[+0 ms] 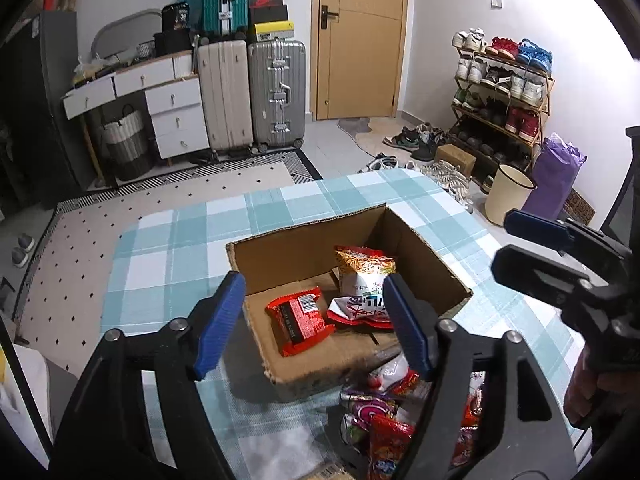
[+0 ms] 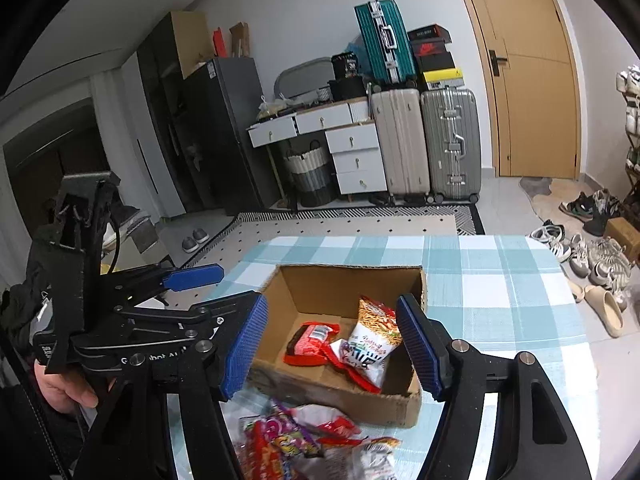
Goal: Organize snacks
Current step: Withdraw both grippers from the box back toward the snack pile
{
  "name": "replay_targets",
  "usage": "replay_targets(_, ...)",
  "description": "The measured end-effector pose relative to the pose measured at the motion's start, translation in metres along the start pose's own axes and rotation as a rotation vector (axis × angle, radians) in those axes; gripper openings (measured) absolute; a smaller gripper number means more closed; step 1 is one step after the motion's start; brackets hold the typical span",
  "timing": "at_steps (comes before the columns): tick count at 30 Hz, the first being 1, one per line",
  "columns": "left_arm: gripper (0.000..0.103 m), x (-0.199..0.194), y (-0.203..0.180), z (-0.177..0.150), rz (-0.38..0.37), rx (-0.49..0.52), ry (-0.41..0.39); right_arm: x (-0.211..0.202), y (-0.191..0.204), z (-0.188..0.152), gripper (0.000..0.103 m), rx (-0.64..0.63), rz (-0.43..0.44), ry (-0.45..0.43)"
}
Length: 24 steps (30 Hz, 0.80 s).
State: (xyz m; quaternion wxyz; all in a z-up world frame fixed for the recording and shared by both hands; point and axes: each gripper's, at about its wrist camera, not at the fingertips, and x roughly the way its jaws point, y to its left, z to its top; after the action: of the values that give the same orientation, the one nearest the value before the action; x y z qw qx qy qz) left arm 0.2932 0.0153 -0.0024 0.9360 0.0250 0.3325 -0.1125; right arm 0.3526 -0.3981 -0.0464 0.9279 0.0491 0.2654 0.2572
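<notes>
An open cardboard box (image 1: 420, 256) (image 2: 340, 280) stands on the blue-checked table (image 1: 180, 240). Inside it lie a red packet (image 1: 300, 318) (image 2: 310, 342), a noodle snack bag (image 1: 366, 270) (image 2: 374, 330) and a red-and-white packet (image 1: 356, 312). A pile of loose snack packets (image 1: 384, 408) (image 2: 304, 444) lies in front of the box, nearest me. My left gripper (image 1: 313, 280) hovers open over the box's near side, with nothing between its blue pads. My right gripper (image 2: 332, 302) is also open and empty above the box; in the left wrist view it shows at the right (image 1: 520, 248).
Beyond the table are a dotted rug (image 1: 160, 196), suitcases (image 1: 276, 92), white drawers (image 1: 176, 116) and a wooden door (image 1: 360, 40). A shoe rack (image 1: 504, 92), a cream bucket (image 1: 508, 196), a purple bag (image 1: 556, 176) and loose shoes (image 2: 592, 256) crowd the right side.
</notes>
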Motion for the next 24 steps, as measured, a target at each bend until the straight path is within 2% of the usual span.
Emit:
replay_targets(4,0.081,-0.025,-0.004,-0.005,0.017,-0.006,-0.025,-0.023,0.013,-0.002,0.074,-0.01,0.009,-0.031)
replay_targets(8,0.082,-0.05,-0.007,-0.013,0.033,-0.009,-0.049,-0.045,0.025,-0.008,0.078,-0.017,0.008,-0.051)
replay_targets(14,0.088,-0.081,-0.009,-0.031,0.067,-0.03,-0.067,-0.077,0.049,-0.019,0.088,-0.047,0.005,-0.101)
replay_targets(18,0.102,-0.1,-0.007,-0.045,0.088,-0.045,-0.086,-0.098,0.062,-0.033,0.093,-0.052,0.006,-0.12)
replay_targets(24,0.102,-0.123,-0.003,-0.074,0.107,-0.069,-0.091,-0.128,0.07,-0.054,0.098,-0.037,0.004,-0.151)
